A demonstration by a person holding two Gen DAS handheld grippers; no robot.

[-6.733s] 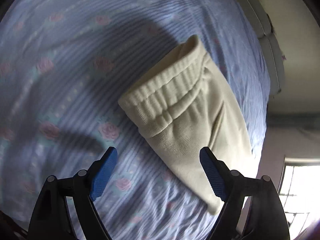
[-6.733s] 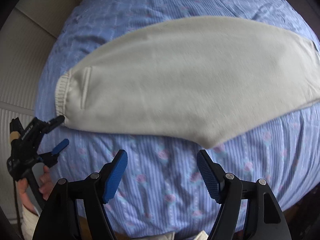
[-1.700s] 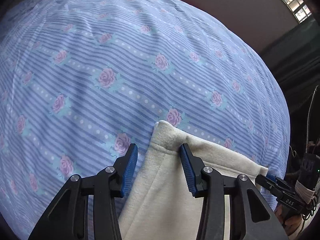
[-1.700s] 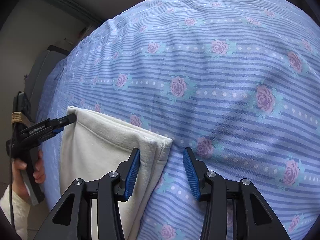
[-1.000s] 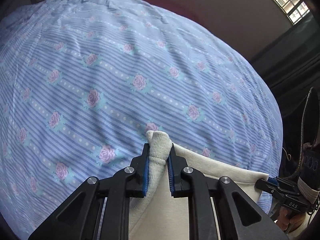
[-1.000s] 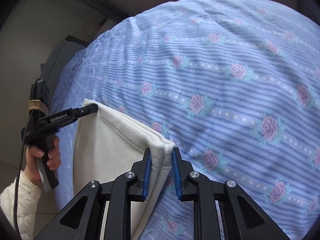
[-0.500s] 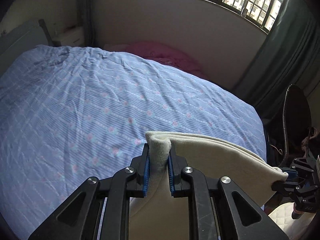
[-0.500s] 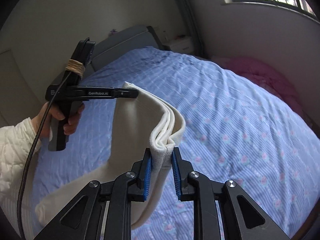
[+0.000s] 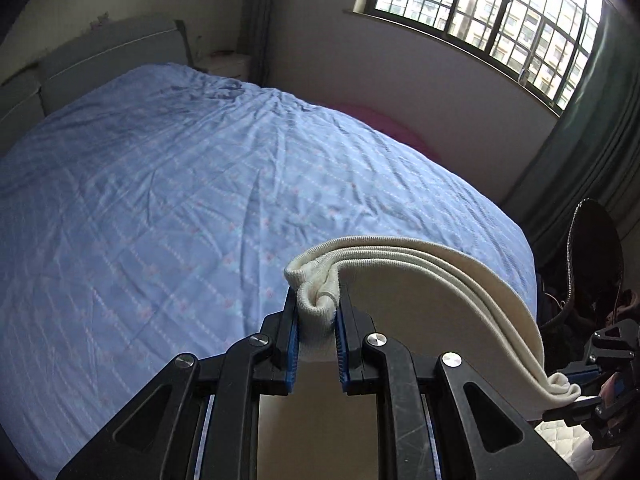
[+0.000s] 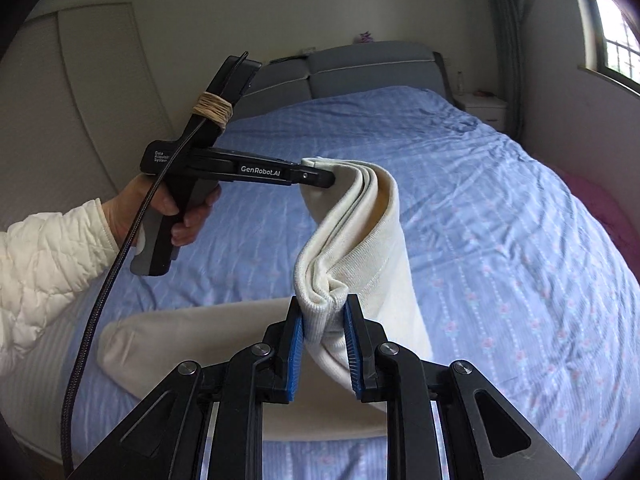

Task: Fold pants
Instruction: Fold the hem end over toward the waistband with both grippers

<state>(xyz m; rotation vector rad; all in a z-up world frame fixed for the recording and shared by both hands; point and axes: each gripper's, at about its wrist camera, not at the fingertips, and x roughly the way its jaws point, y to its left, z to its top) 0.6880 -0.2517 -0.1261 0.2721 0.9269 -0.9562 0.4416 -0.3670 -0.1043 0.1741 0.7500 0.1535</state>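
Observation:
The cream knit pants hang by one end between my two grippers, lifted above the bed. My left gripper is shut on one corner of that end. My right gripper is shut on the other corner. In the right wrist view the pants sag between the two grips and their lower part trails onto the bedsheet. The left gripper shows there, held by a hand in a white sleeve. The right gripper shows at the right edge of the left wrist view.
The bed has a blue striped sheet with pink roses and a grey headboard. A barred window and a dark green curtain stand beyond it. A pink cushion lies by the far edge.
Both grippers closed on the corners of the pants' end about a second ago and have since lifted it well above the bed. The cloth now hangs and sags between them.

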